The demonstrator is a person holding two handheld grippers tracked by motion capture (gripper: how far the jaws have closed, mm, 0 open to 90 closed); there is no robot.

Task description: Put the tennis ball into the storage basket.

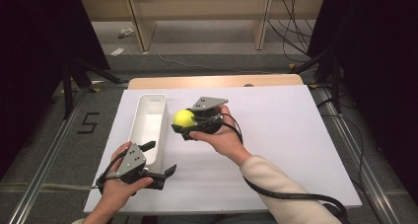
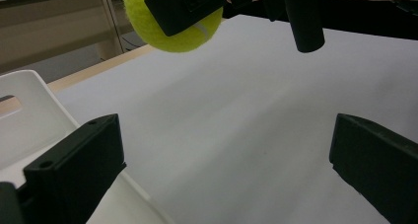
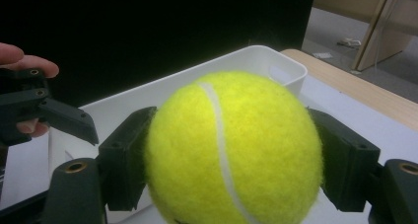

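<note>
Right tongs [image 1: 190,121] grip tennis ball [image 1: 184,118], lifted beside white bin [image 1: 148,123] near tabletop's left edge. Release into bin pending. Left tongs [image 1: 160,160] open, empty.

A lab recording bay — black curtains [image 1: 29,46], floor rails [image 1: 44,155] (loose cables [image 1: 291,31]).

We saw a long bin [image 1: 148,121] lying on the left part of the table [image 1: 276,135], running away from us. Just right of it, above the table, our right gripper [image 1: 183,121] held a tennis ball [image 1: 184,118]. Our left gripper [image 1: 160,160] sat at the bin's near end, jaws either side of its corner.
</note>
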